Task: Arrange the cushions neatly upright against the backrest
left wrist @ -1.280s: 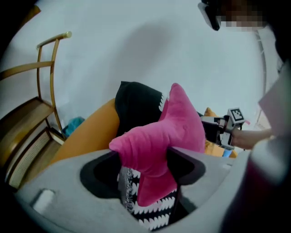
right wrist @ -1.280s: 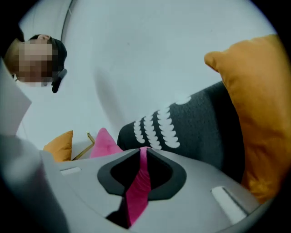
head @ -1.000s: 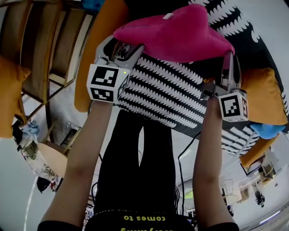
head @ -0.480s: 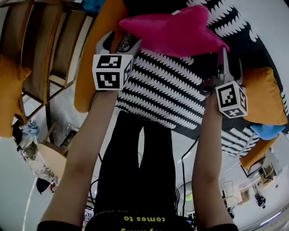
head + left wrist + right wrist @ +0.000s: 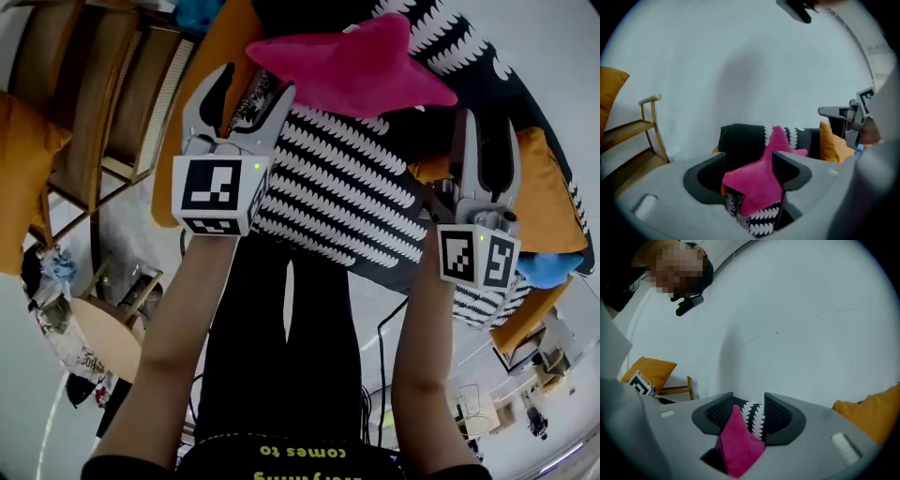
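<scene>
The pink star cushion [image 5: 356,61] sits at top centre on the patterned sofa [image 5: 347,187]. My left gripper [image 5: 239,94] and right gripper [image 5: 484,141] hang just below it — jaws apart, now closing on nothing. It looks light and soft; I would pinch two opposite arms.

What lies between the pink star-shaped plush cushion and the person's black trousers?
Black fabric with a white pattern, from the pink star-shaped plush cushion down to the black trousers; the head view shows it.
</scene>
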